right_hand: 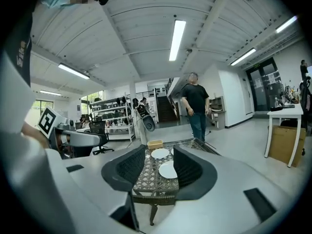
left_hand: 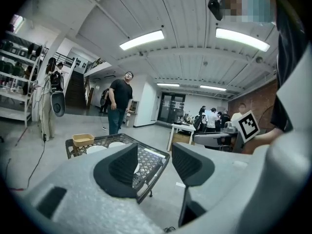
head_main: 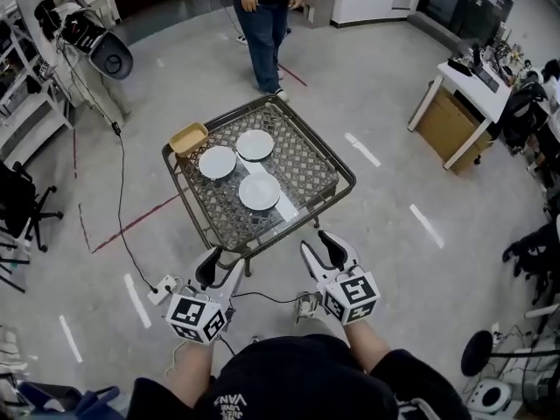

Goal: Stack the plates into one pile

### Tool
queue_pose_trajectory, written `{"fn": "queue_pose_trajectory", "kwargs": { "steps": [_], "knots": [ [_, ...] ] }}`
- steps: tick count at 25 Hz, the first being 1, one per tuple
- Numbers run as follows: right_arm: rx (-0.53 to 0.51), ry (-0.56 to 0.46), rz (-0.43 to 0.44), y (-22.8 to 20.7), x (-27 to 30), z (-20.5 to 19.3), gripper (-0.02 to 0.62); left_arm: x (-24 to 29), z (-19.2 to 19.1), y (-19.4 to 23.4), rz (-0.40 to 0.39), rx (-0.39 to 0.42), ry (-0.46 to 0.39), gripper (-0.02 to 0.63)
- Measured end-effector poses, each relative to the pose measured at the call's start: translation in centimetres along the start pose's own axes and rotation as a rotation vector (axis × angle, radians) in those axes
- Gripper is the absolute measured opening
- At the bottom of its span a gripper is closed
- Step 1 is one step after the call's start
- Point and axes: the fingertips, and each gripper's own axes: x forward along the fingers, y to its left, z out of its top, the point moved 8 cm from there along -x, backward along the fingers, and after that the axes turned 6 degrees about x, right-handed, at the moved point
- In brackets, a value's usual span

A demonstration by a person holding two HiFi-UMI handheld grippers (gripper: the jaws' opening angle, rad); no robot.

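Three white plates lie apart on a metal mesh table (head_main: 308, 159): one at the left (head_main: 217, 162), one at the back (head_main: 255, 144), one nearest me (head_main: 260, 191). Both grippers hover short of the table's near edge, above the floor. My left gripper (head_main: 220, 266) is open with nothing between its pads. My right gripper (head_main: 322, 247) is open and empty too. In the left gripper view, the left gripper (left_hand: 155, 165) frames the table's corner (left_hand: 157, 171) and two plates (left_hand: 96, 149). In the right gripper view, the right gripper (right_hand: 158, 168) frames the near plate (right_hand: 168, 170) and another plate (right_hand: 160, 153).
A tan shallow tray (head_main: 188, 137) sits on the table's back left corner, and a white strip (head_main: 283, 203) lies beside the near plate. A person (head_main: 262, 24) stands beyond the table. A cable and power strip (head_main: 162, 289) lie on the floor at my left. A white desk (head_main: 468, 81) stands at right.
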Motion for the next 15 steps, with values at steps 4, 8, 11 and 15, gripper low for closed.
{"fn": "queue_pose_trajectory", "kwargs": {
  "steps": [4,8,11,15],
  "knots": [
    [-0.005,0.032,0.06,-4.1,2.7,0.8,0.167,3.6,-0.2,-0.2,0.072,-0.031,0.006,0.215],
    [-0.012,0.066,0.123,-7.5,5.1,1.2,0.167,6.6,-0.4,-0.5,0.144,-0.051,0.013,0.215],
    [-0.011,0.092,0.17,-8.9,6.6,1.3,0.166,7.6,-0.7,-0.7,0.196,-0.066,0.024,0.215],
    [-0.01,0.116,0.205,-10.5,8.6,1.4,0.166,8.6,-0.9,-0.3,0.249,-0.08,0.057,0.216]
  ]
}}
